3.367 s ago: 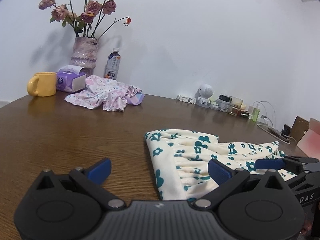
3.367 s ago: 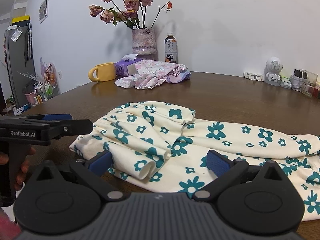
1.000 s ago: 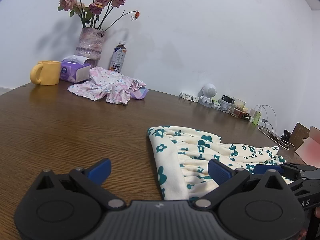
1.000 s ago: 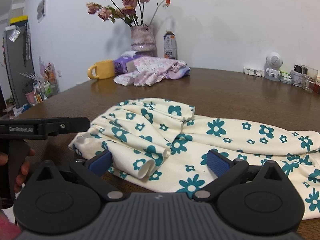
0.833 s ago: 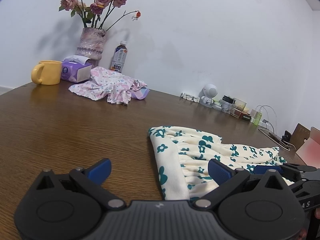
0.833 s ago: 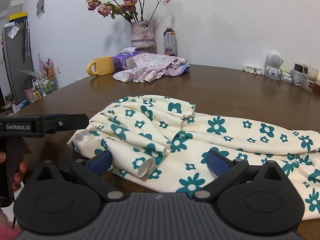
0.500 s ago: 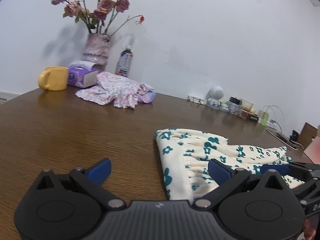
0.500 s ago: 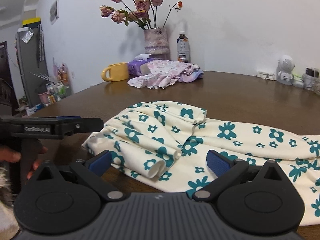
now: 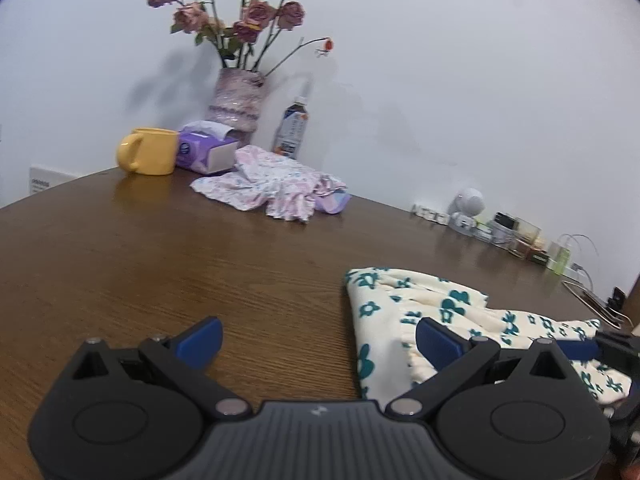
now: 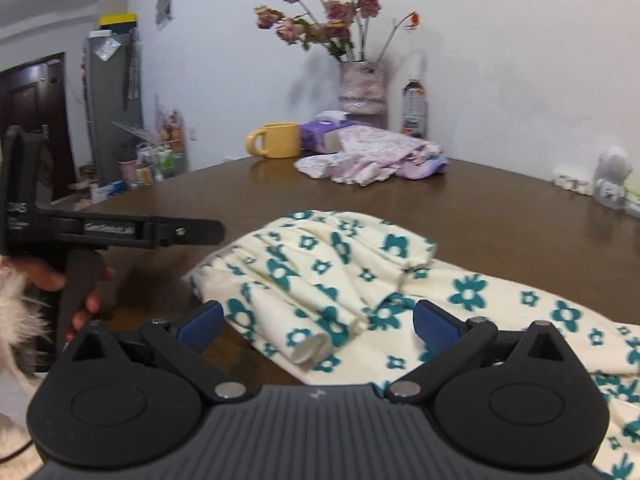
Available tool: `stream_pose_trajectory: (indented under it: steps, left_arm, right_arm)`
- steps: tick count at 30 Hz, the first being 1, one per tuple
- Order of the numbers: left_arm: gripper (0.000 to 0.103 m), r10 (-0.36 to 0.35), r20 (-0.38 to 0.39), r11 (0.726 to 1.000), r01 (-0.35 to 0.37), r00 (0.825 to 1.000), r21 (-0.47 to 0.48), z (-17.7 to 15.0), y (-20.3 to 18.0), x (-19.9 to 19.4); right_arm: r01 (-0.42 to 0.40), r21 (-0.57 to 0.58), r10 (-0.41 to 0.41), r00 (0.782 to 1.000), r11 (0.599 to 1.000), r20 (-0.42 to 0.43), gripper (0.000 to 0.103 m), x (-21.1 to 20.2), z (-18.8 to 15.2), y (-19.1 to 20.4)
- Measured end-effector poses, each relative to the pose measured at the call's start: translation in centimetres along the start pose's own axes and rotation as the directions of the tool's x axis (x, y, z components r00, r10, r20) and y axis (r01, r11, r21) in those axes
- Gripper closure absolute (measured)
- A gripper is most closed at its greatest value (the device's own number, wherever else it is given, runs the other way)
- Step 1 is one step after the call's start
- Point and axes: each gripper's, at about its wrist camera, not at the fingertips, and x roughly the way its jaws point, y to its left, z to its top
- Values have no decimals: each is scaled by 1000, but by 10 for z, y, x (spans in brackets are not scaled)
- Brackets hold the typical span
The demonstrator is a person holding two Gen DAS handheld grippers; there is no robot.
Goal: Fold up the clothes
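A cream garment with teal flowers (image 9: 384,312) lies crumpled on the brown wooden table (image 9: 120,260). My left gripper (image 9: 318,340) stands open low over the table at the garment's left end, its right finger over the cloth, gripping nothing. In the right wrist view the same cream garment (image 10: 340,264) spreads from the middle to the right. My right gripper (image 10: 319,326) hangs open just over its near folded edge, holding nothing. The left gripper (image 10: 200,232) shows side-on at the left, held by a hand (image 10: 48,280). The right gripper (image 9: 600,348) peeks in at the left view's far right.
At the back of the table lie a pink floral garment pile (image 9: 272,190), a yellow mug (image 9: 150,151), a purple tissue box (image 9: 204,152), a vase of roses (image 9: 238,100) and a bottle (image 9: 293,128). A white figurine (image 9: 466,212) and small items line the right back edge.
Both views have swung to the left, so the scene sits further right, and the right view is blurred. The cream garment lies as before. Both grippers stay open.
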Motion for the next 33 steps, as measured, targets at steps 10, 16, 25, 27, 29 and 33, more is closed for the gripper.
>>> stream_pose_trajectory:
  steps: [10, 16, 25, 27, 29, 33]
  left_arm:
    - [0, 58, -22, 998, -58, 998, 0, 1, -2, 2]
    - [0, 87, -34, 996, -87, 996, 2, 1, -4, 3]
    - [0, 122, -27, 992, -122, 992, -20, 0, -4, 1]
    - [0, 125, -28, 992, -126, 992, -15, 0, -5, 1]
    - [0, 127, -26, 992, -127, 992, -10, 0, -6, 1]
    - [0, 126, -23, 992, -126, 992, -16, -1, -6, 1]
  right_arm:
    - [-23, 71, 26, 999, 997, -38, 0, 6, -1, -8]
    - [24, 42, -24, 1000, 999, 2, 0, 1, -3, -2]
    - [39, 41, -41, 998, 998, 48, 0, -4, -4, -3]
    - [40, 54, -43, 997, 998, 60, 0, -5, -5, -5]
    - [45, 55, -49, 997, 997, 60, 0, -7, -5, -5]
    - [48, 51, -51, 997, 998, 63, 0, -7, -6, -4]
